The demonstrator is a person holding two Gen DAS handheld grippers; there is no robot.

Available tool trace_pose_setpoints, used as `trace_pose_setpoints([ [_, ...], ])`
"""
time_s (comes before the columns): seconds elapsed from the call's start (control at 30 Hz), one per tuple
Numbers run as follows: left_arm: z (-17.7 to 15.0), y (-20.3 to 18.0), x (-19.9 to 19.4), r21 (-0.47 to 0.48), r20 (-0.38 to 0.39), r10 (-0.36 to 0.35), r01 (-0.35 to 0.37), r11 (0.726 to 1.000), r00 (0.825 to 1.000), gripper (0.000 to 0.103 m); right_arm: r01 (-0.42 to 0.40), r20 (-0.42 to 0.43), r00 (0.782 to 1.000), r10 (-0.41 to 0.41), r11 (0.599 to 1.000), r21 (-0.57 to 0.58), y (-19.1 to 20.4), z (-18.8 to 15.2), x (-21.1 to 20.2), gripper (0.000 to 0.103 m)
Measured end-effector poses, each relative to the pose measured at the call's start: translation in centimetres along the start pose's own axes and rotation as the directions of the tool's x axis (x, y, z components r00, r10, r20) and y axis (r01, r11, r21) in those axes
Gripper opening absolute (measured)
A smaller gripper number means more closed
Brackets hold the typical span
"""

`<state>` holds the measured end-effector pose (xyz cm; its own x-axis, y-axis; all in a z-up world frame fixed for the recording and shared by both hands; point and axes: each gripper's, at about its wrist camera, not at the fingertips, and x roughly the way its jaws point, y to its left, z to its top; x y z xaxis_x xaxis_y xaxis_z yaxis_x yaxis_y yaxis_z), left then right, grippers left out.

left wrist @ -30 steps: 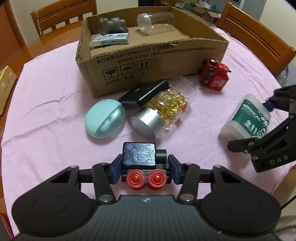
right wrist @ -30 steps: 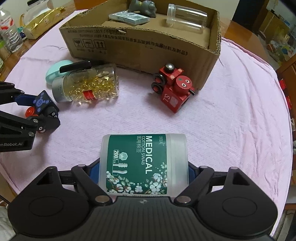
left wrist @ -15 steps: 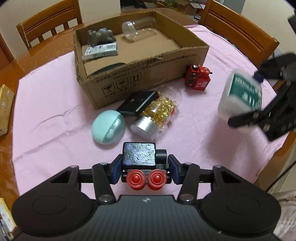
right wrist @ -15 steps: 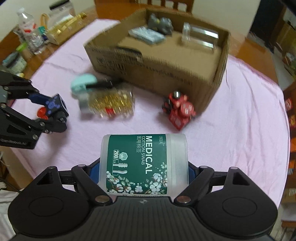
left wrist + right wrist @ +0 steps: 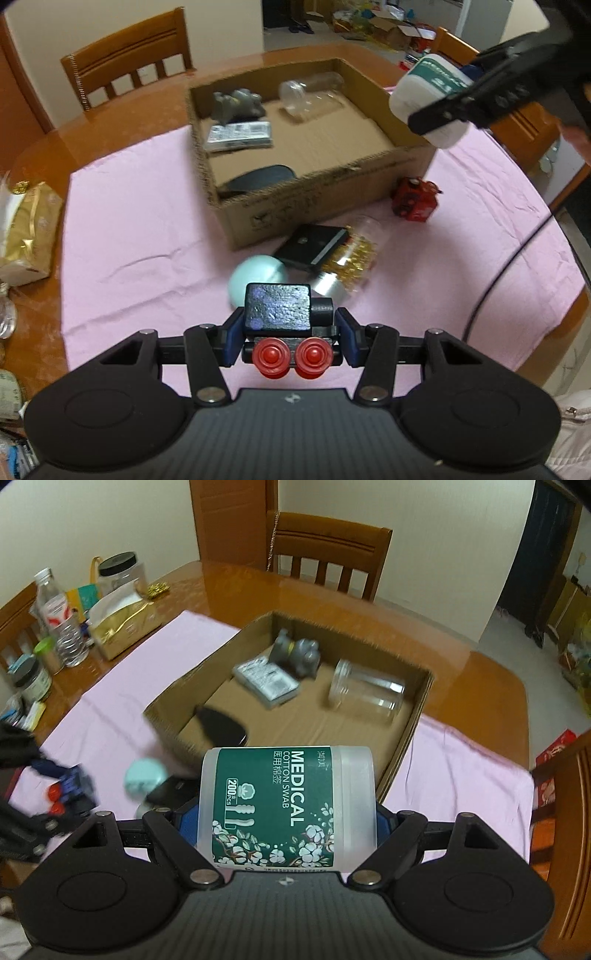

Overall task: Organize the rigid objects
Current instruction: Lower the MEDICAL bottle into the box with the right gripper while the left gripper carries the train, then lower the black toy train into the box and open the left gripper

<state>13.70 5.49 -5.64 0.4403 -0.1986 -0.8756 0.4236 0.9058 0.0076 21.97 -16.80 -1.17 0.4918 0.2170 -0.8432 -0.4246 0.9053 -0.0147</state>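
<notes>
At the bottom centre of the left wrist view the left gripper (image 5: 289,334) is clamped on a small dark toy car (image 5: 280,314), its two red wheels (image 5: 291,356) facing the camera. The pads meet the car low on its sides and the block-like body stands above them, so a quick swing could tip it out of the grip.

At the bottom centre of the right wrist view the right gripper (image 5: 286,827) is closed on the cotton swab tub (image 5: 288,808), held sideways with the green label up. The tub is wide, smooth and round, so I judge that it could roll or slip between the pads if it knocks the box wall on the way over.

Just beyond the car, mid-frame in the left view, a mint egg-shaped case (image 5: 256,278), a flat black case (image 5: 314,245) and a capsule jar (image 5: 345,264) with a silver lid lie crowded together on the pink cloth (image 5: 140,229); the black case seems to rest partly on the jar. Further right sits a red toy train (image 5: 415,199). A low pass by either gripper could scatter these.

Farther up is the cardboard box (image 5: 325,192), holding a dark oval item (image 5: 260,177), a flat packet (image 5: 240,133), a grey figurine (image 5: 238,105) and a clear jar (image 5: 312,96) lying on its side. In the upper right the tub hangs above the box's right corner. Dropped from there, it might hit the rim and fall outside, or strike the clear jar and set it rolling
</notes>
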Motion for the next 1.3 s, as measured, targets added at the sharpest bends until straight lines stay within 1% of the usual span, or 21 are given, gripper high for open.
trace_pose_setpoints([
  [0.17, 0.2, 1.3, -0.5, -0.033, 0.003, 0.036, -0.036, 0.999, 0.999, 0.05, 0.01, -0.012, 1.0, -0.01, 1.0, 0.01, -1.7, 2.5, 2.8, 0.086],
  [0.5, 1.7, 2.9, -0.8, -0.078, 0.028, 0.08, -0.077, 0.994, 0.996, 0.05, 0.04, -0.01, 0.999, -0.04, 0.999, 0.023, -4.0, 6.5, 7.0, 0.087],
  [0.53, 1.9, 3.0, -0.8, -0.08, 0.031, 0.082, -0.079, 0.994, 0.996, 0.05, 0.041, -0.005, 0.999, -0.041, 0.999, 0.033, -4.2, 6.7, 7.4, 0.087],
  [0.6, 2.3, 3.2, -0.7, -0.081, 0.038, 0.088, -0.085, 0.993, 0.995, 0.05, 0.044, 0.001, 0.999, -0.045, 0.998, 0.054, -4.8, 7.0, 7.8, 0.1],
  [0.77, 3.4, 3.3, -0.5, -0.073, 0.053, 0.093, -0.089, 0.993, 0.994, 0.05, 0.043, 0.025, 0.999, -0.046, 0.993, 0.106, -5.5, 6.3, 7.1, 0.103],
  [0.9, 4.2, 3.1, -0.3, -0.058, 0.062, 0.09, -0.087, 0.995, 0.994, 0.05, 0.043, 0.026, 0.999, -0.047, 0.992, 0.12, -5.4, 5.1, 6.1, 0.103],
  [1.1, 5.2, 2.5, 0.0, -0.037, 0.078, 0.084, -0.082, 0.996, 0.993, 0.05, 0.049, 0.027, 0.998, -0.053, 0.991, 0.128, -3.9, 3.4, 3.9, 0.103],
  [1.2, 6.2, 2.3, 0.2, -0.029, 0.095, 0.083, -0.081, 0.996, 0.992, 0.05, 0.067, 0.034, 0.997, -0.072, 0.989, 0.133, -2.9, 2.4, 2.7, 0.103],
  [1.3, 7.6, 2.3, 0.6, -0.03, 0.115, 0.082, -0.079, 0.996, 0.99, 0.05, 0.096, 0.045, 0.993, -0.105, 0.98, 0.175, -1.9, 1.0, 1.6, 0.103],
])
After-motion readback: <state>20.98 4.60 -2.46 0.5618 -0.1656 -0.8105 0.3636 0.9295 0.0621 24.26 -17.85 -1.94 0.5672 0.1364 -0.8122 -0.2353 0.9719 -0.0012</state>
